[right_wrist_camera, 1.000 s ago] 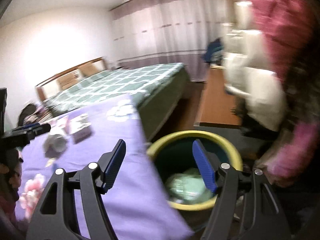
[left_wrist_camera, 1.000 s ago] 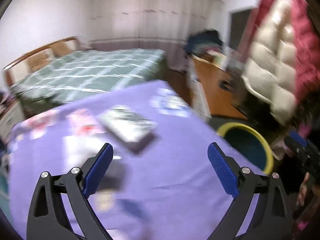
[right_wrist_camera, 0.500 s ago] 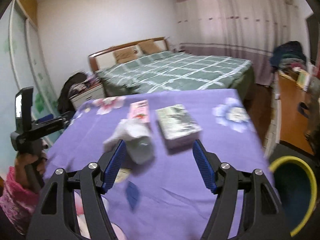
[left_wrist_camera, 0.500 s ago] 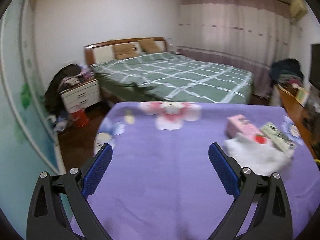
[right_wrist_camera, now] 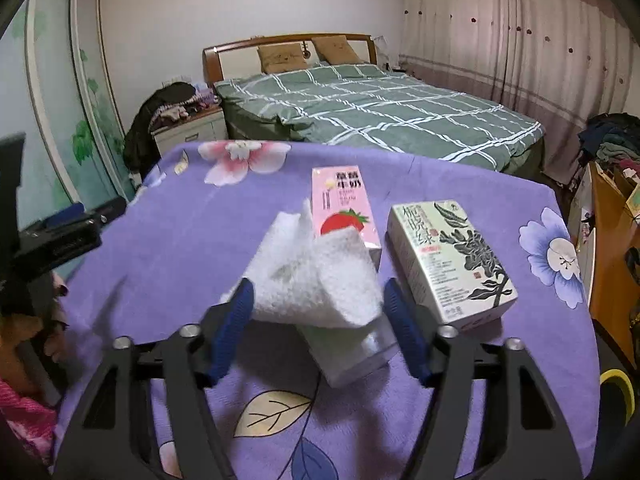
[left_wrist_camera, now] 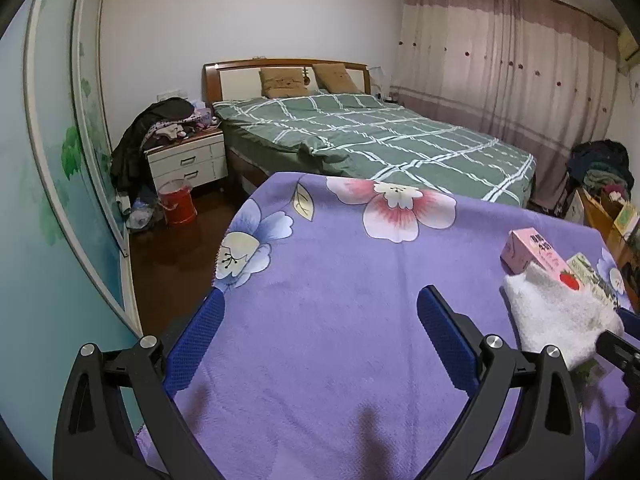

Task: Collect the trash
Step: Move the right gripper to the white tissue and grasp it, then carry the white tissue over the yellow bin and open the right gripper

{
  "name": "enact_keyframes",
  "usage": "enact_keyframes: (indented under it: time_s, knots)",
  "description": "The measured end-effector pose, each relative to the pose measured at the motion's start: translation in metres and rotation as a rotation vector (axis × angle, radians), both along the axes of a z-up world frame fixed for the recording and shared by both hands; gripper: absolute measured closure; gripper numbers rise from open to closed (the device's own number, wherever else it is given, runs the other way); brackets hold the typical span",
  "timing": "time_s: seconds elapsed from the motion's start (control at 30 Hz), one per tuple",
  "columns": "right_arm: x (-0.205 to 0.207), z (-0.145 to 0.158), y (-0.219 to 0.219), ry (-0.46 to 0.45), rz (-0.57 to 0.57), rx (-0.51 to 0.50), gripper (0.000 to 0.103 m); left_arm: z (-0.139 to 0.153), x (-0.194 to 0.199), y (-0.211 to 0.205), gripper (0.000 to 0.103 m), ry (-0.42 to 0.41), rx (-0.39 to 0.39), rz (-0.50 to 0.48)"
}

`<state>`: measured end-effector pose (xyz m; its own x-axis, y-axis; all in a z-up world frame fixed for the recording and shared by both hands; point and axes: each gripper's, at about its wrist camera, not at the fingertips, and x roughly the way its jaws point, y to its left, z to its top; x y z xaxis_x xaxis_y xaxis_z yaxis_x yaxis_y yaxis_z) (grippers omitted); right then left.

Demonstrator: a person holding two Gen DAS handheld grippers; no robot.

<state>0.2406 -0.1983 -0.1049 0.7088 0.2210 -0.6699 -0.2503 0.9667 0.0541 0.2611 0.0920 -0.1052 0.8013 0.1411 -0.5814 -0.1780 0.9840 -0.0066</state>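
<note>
jaws of the right hand-held gripper (right_wrist_camera: 316, 306) have just been closing and now stand partly open around a crumpled white tissue (right_wrist_camera: 316, 280), one blue pad at each side of it; whether the pads press on it cannot be told. the tissue lies draped over a clear plastic cup (right_wrist_camera: 352, 350) tipped on its side on the bench (right_wrist_camera: 180, 240), which is covered by a purple flowered cloth. just behind the tissue, touching it, lies a pink strawberry milk carton (right_wrist_camera: 344, 204), and beside that, to the right, a green and white box (right_wrist_camera: 452, 260) lies flat. a yellow-rimmed bin (right_wrist_camera: 618, 384) shows at the lower right edge, below the bench.

the left hand-held gripper (left_wrist_camera: 320, 332) hangs wide open over bare purple cloth with nothing between its fingers, well left of the tissue. beyond the bench stand a bed (left_wrist_camera: 380, 140) with a green checked cover, a white nightstand (left_wrist_camera: 186, 158) and pink curtains (left_wrist_camera: 500, 60).
</note>
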Motion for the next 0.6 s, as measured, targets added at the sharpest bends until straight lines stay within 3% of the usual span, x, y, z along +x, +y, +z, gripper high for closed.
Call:
enact_keyframes:
  time_s: [0.17, 0.23, 0.4, 0.6]
  knots:
    - [0.000, 0.000, 0.000, -0.043, -0.006, -0.030, 0.077, 0.003, -0.003, -0.009, 0.007, -0.014, 0.027, -0.018]
    - [-0.001, 0.002, -0.001, -0.062, 0.000, -0.031, 0.095, 0.004, -0.004, -0.009, 0.007, -0.014, 0.029, -0.018]
    - [-0.008, 0.012, -0.004, -0.103, 0.008, -0.001, 0.097, 0.004, -0.003, -0.009, 0.007, -0.011, 0.022, -0.015]
    - [-0.026, 0.045, -0.020, -0.171, -0.004, 0.090, 0.097, 0.004, -0.004, -0.010, 0.007, -0.009, 0.022, -0.018]
